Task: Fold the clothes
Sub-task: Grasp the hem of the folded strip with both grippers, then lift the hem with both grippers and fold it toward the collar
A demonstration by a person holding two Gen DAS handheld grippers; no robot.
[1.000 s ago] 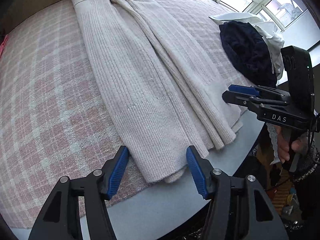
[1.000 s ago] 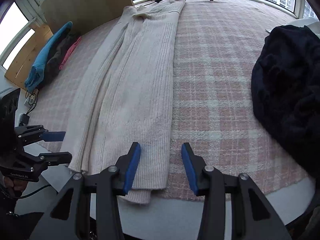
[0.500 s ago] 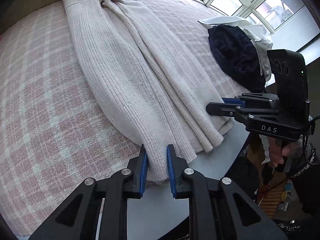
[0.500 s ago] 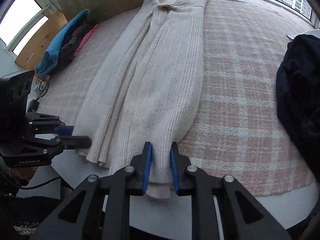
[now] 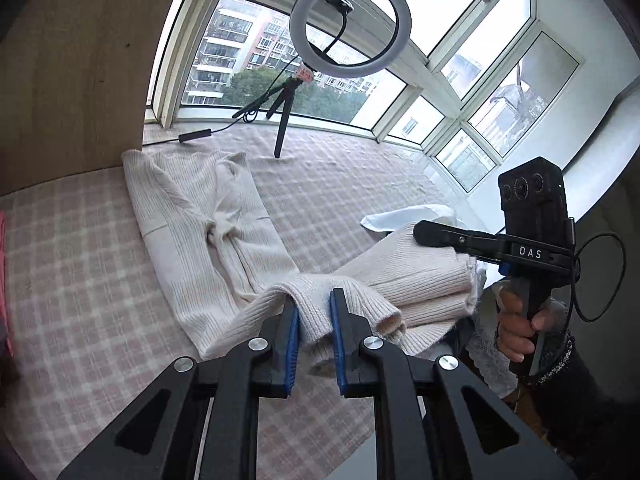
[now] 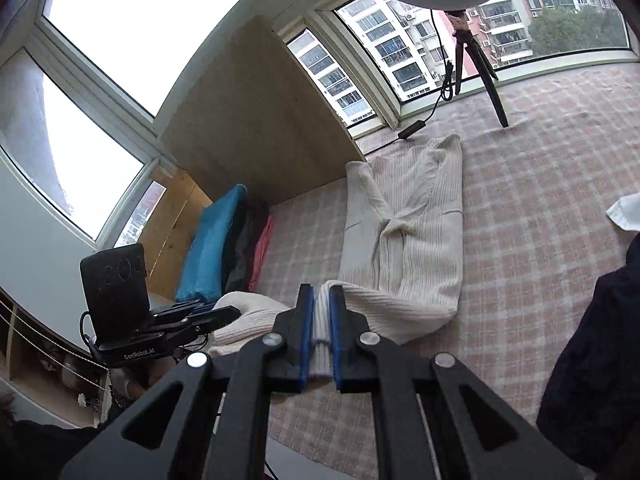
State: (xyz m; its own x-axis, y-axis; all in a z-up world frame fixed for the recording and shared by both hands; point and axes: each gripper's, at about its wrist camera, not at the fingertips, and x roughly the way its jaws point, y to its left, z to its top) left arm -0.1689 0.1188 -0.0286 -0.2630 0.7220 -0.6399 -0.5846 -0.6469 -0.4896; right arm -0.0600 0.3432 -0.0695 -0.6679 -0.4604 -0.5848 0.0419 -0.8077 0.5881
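Observation:
A long cream ribbed sweater [image 5: 192, 220] [image 6: 420, 240] lies lengthwise on the pink plaid cloth [image 5: 80, 280] [image 6: 540, 200], collar at the far end. Its near hem is lifted off the cloth and curls back over the body. My left gripper [image 5: 314, 300] [image 6: 228, 314] is shut on one hem corner, with knit bunched between the blue pads. My right gripper [image 6: 322, 292] [image 5: 424, 232] pinches the other corner, its jaws closing tight on the fabric. A hand [image 5: 516, 320] holds the right gripper's handle.
A ring light on a tripod [image 5: 350, 24] [image 6: 480, 64] stands at the far edge by the windows. A dark navy garment [image 6: 592, 360] and a white one [image 5: 404, 218] lie at the right. Folded blue, dark and pink clothes [image 6: 212, 240] are stacked at the left beside a wooden board [image 6: 248, 120].
Both grippers went from open at the hem to shut on its corners. They then rose and tilted up, lifting the hem off the cloth and over the sweater's body.

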